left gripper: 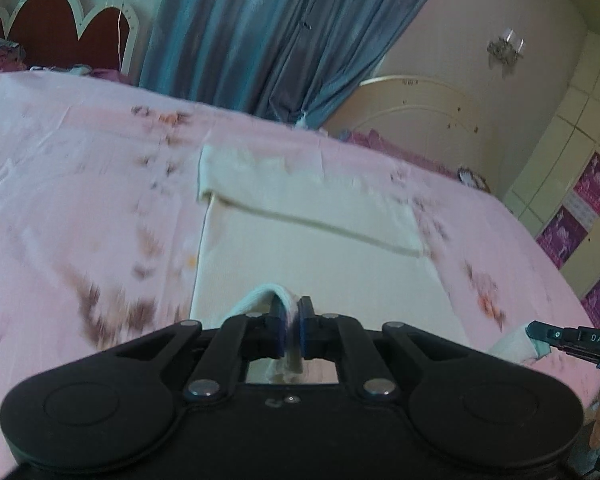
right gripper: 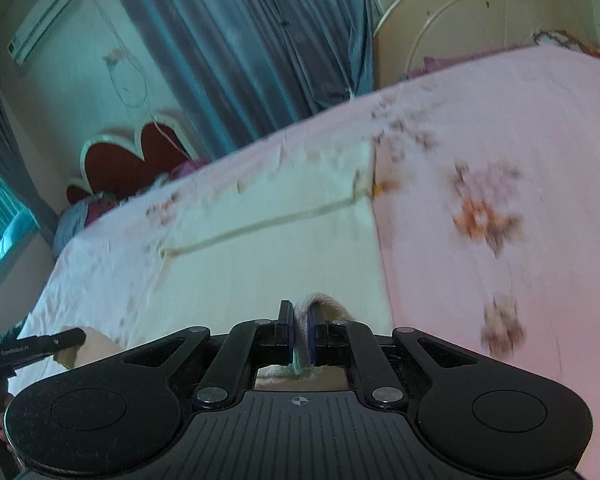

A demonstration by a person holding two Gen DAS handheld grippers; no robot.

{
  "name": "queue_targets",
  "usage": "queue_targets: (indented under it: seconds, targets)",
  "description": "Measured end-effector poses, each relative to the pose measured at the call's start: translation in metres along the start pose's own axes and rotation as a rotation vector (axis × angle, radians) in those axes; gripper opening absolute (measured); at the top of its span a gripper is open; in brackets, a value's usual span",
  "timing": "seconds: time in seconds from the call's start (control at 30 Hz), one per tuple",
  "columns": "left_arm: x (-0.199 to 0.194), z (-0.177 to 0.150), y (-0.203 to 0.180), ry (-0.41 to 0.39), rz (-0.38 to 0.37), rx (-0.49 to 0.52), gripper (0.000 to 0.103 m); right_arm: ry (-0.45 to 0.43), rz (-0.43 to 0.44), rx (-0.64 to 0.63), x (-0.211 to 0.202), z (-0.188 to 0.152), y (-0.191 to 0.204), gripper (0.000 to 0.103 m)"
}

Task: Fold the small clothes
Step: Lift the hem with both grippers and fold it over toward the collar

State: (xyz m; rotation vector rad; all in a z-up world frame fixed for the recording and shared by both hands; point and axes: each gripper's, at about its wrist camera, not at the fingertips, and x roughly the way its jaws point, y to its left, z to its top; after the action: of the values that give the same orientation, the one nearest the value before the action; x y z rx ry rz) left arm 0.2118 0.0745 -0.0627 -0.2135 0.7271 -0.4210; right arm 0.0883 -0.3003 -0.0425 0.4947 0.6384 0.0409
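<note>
A cream-white garment (left gripper: 300, 240) lies spread on the pink floral bedsheet (left gripper: 80, 200), with a folded band across its far end. My left gripper (left gripper: 292, 320) is shut on the garment's near edge, which bunches up between the blue pads. My right gripper (right gripper: 300, 324) is shut on the garment (right gripper: 280, 240) at its near edge too. Each gripper shows in the other's view: the right one (left gripper: 540, 334) at the garment's right corner, the left one (right gripper: 76, 338) at its left corner. Both views are motion-blurred.
A red scalloped headboard (left gripper: 60, 28) and pillows stand at the bed's head. Blue-grey curtains (left gripper: 280, 32) hang behind the bed. A cream round-topped board (left gripper: 420, 120) and wardrobe doors (left gripper: 572, 184) are beyond the far side.
</note>
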Motion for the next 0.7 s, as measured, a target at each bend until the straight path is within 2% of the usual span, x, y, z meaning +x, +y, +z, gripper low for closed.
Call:
queue_targets:
  seconds: [0.33, 0.53, 0.7]
  targets:
    - [0.075, 0.066, -0.001, -0.048, 0.004, -0.045, 0.006, -0.037, 0.017, 0.02, 0.08, 0.08, -0.011, 0.006]
    - [0.121, 0.1, 0.0, -0.057, 0.021, -0.061, 0.006, -0.037, 0.006, 0.049, 0.133, 0.115, -0.027, 0.005]
    - [0.156, 0.125, 0.008, -0.063, 0.057, -0.112, 0.006, -0.041, -0.019, 0.087, 0.171, 0.143, -0.044, 0.005]
